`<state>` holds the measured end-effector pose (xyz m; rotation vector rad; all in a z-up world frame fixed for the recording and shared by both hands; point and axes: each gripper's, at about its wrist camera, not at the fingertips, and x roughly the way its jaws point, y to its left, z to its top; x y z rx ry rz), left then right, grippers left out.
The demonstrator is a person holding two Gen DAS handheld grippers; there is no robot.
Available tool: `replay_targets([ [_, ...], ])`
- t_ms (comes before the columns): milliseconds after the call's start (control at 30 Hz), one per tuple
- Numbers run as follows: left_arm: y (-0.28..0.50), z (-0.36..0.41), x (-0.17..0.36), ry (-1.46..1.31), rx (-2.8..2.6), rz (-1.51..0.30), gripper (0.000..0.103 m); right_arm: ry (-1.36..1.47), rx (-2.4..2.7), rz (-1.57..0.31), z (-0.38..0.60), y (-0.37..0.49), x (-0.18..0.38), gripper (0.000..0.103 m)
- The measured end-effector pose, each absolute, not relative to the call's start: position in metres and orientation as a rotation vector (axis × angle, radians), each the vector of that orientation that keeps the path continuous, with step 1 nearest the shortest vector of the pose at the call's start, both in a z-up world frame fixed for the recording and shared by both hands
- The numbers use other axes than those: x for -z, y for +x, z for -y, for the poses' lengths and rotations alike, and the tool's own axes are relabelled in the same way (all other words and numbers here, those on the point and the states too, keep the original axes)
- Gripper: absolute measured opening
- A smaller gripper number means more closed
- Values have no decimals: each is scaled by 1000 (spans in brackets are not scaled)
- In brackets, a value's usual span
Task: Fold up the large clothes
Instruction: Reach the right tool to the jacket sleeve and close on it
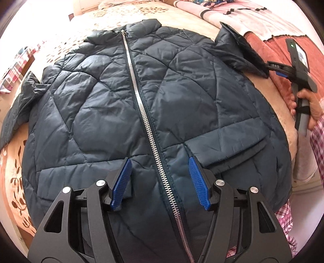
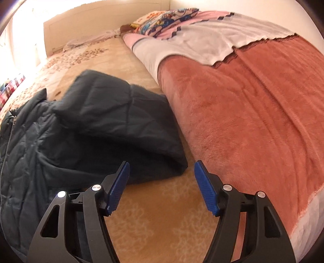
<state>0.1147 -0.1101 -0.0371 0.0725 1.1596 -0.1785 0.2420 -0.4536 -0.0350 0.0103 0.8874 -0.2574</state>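
Observation:
A dark quilted puffer jacket (image 1: 113,105) lies front up on the bed, its silver zipper (image 1: 149,125) closed down the middle. My left gripper (image 1: 160,182) is open, hovering over the jacket's lower front with the zipper between its jaws. The right sleeve (image 1: 241,52) lies out to the right. My right gripper (image 2: 161,186) is open and empty just above the bedspread, close to the sleeve's cuff end (image 2: 129,131). In the left wrist view the right gripper (image 1: 283,70) sits beside the sleeve end, held by a hand.
The beige floral bedspread (image 2: 162,218) covers the bed. A rust-orange blanket (image 2: 253,113) and a pink and white blanket (image 2: 198,40) lie to the right of the jacket. A patterned pillow (image 2: 166,16) and the headboard (image 2: 97,22) are at the far end.

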Motion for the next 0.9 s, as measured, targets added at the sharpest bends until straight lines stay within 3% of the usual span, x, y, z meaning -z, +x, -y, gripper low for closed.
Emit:
replay_targets([
  [233, 116, 112, 42, 76, 172, -1179, 59, -3, 320, -887, 469, 260, 56, 50],
  [267, 116, 112, 42, 76, 172, -1180, 59, -14, 325, -880, 469, 263, 58, 45],
  [300, 116, 112, 42, 75, 172, -1180, 59, -14, 323, -881, 470, 265, 61, 29],
  [400, 115, 111, 41, 68, 174, -1179, 59, 90, 330, -840, 482, 259, 53, 10],
  [600, 113, 102, 37, 24, 179, -1173, 59, 282, 186, -737, 489, 227, 12, 7],
  [900, 96, 80, 22, -51, 167, -1133, 59, 292, -62, -604, 424, 202, -69, 6],
])
